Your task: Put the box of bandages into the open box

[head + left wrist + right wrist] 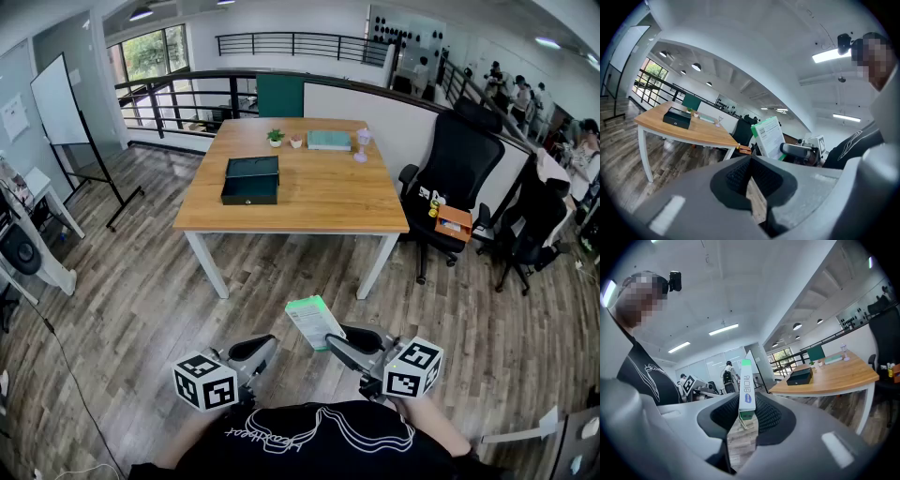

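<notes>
Presently the box of bandages point(314, 321) is nowhere near its destination. It is carried in the air in front of the person's chest, over the wooden floor and well apart from the counter point(323, 202).

The right gripper point(335, 343) is clamped on it, with the pads pressing the two broad faces near one end. The carton therefore stands up and forward out of the jaws, a narrow edge turned toward that gripper's camera. Judgement: a grasp at one end leaves most of the length free, which suits lowering the carton into a container without the jaws fouling its walls.

The left gripper point(264, 346) is closed on nothing; its own view shows only floor through the sliver below the meeting pads. It rides beside the right one, apparently in reserve, and takes no part in the carry.

The open box point(250, 180) is dark, with its lid thrown back. It sits on the near left part of the counter, close to the front edge, which puts it within reach from the side the person faces. A small potted plant point(275, 137), a flat teal item point(329, 140) and a small pink object point(362, 143) stand along the far edge, clear of it.

Assessment: the step in hand is the approach. Placement is not yet begun, and the person must close on the counter first.
</notes>
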`<state>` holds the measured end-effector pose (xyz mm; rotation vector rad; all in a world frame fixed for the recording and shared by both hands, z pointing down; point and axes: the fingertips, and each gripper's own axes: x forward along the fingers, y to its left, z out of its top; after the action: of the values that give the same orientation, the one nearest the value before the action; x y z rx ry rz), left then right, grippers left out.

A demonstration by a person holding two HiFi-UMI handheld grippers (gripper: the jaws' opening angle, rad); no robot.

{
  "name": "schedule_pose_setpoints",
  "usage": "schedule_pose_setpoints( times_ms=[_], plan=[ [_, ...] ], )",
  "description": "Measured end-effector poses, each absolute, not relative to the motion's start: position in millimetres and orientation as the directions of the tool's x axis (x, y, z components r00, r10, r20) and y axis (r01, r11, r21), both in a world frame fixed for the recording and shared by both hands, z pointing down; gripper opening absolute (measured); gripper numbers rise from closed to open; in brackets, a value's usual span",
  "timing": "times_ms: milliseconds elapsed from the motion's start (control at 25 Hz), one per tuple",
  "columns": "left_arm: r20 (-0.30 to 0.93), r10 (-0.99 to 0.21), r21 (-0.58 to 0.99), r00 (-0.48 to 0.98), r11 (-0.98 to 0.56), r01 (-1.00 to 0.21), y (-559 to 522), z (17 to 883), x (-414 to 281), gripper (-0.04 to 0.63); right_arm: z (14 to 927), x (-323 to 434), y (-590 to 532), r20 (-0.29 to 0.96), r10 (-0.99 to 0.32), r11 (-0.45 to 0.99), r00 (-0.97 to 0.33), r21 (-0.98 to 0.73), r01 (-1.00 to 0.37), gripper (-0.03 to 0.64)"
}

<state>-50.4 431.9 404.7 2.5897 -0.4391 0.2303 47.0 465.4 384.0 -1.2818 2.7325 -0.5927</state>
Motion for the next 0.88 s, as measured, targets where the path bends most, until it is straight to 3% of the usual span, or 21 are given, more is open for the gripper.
schedule_pose_setpoints(
  times_ms=[880],
  plan=[
    [0.289, -0.32, 0.413, 0.902, -0.809, -0.419, 406, 409, -4, 0.0, 396, 107, 431, 0.084, -0.758, 0.579, -0.646, -0.368, -0.727, 0.124]
  ],
)
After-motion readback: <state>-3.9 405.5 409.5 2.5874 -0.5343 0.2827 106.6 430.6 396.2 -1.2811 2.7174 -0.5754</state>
